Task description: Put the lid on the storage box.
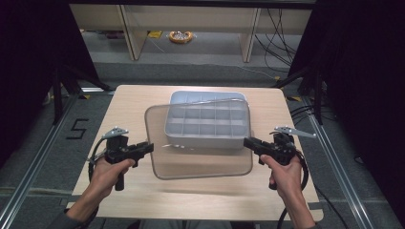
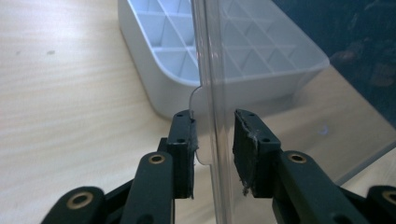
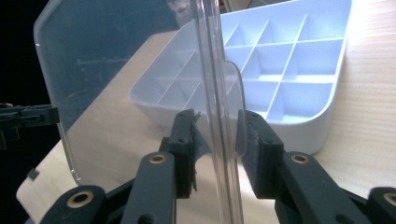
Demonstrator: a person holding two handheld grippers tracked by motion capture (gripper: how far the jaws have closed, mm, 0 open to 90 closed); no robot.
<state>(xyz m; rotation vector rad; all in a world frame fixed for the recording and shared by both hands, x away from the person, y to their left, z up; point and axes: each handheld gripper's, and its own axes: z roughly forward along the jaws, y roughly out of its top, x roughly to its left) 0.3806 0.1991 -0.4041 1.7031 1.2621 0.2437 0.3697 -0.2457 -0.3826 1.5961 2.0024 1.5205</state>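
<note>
My left gripper and right gripper are matte black pistol-grip tools, each topped by a grey 3-cornered plate, trailing a black cable; brass-coloured rivets pin their 2 jaws. My sleeves are grey.

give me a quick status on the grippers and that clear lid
Left gripper and right gripper both shut on the clear lid, one each side. Lid held above the divided tray. Nothing in the way.

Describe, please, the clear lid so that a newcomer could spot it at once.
On the wooden table stands a pale compartment tray. The clear lid hangs tilted in front of and over it, its side edges clamped in the left tool and right tool. Unlike the opaque, gridded tray, it is see-through and flat.
</note>
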